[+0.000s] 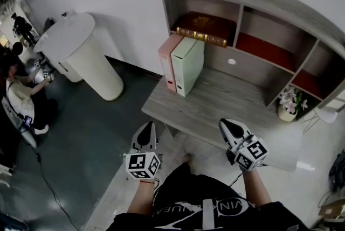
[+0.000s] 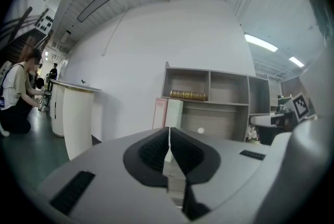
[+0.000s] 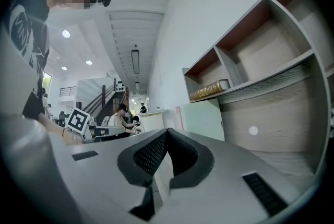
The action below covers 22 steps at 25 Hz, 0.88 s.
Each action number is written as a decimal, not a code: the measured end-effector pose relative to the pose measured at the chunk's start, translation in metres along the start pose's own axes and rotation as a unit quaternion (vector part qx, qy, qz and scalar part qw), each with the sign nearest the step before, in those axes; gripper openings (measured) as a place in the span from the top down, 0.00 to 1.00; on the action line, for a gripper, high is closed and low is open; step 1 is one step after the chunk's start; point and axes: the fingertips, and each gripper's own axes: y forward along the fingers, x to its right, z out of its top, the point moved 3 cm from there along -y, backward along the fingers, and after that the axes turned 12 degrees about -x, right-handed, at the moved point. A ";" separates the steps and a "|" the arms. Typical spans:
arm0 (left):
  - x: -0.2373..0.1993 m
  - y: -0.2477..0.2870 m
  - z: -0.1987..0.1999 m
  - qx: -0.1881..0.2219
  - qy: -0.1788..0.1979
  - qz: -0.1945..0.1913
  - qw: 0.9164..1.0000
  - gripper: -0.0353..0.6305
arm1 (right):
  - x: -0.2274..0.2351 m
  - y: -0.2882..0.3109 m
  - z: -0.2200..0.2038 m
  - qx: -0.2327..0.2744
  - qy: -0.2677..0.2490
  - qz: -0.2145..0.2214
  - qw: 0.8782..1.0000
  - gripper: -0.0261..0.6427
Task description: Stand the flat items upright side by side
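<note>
A pink file box [image 1: 167, 61] and a pale green file box [image 1: 187, 64] stand upright side by side at the desk's left end, touching; both also show in the left gripper view, the pink file box [image 2: 159, 112] and the green file box [image 2: 173, 113]. A brown book with gilt edge [image 1: 207, 28] lies flat on the shelf above them. My left gripper [image 1: 146, 130] is shut and empty, off the desk's front left edge. My right gripper [image 1: 228, 126] is shut and empty over the desk's front edge. Both sit well back from the boxes.
The grey wooden desk [image 1: 226, 100] carries a shelf unit [image 1: 259, 14] with red-lined compartments. A small vase of flowers [image 1: 289, 105] stands at the right. A white round counter [image 1: 81, 52] is on the floor to the left, with people [image 1: 19, 92] beyond it.
</note>
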 end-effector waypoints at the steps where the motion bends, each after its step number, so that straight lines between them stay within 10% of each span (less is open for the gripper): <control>1: 0.000 0.000 0.001 0.001 0.000 0.000 1.000 0.93 | 0.000 0.000 0.000 0.001 0.000 0.000 1.000 0.94; 22: -0.001 -0.003 0.004 0.004 0.001 0.004 1.000 0.93 | 0.000 -0.001 -0.001 0.009 0.001 0.001 1.000 0.95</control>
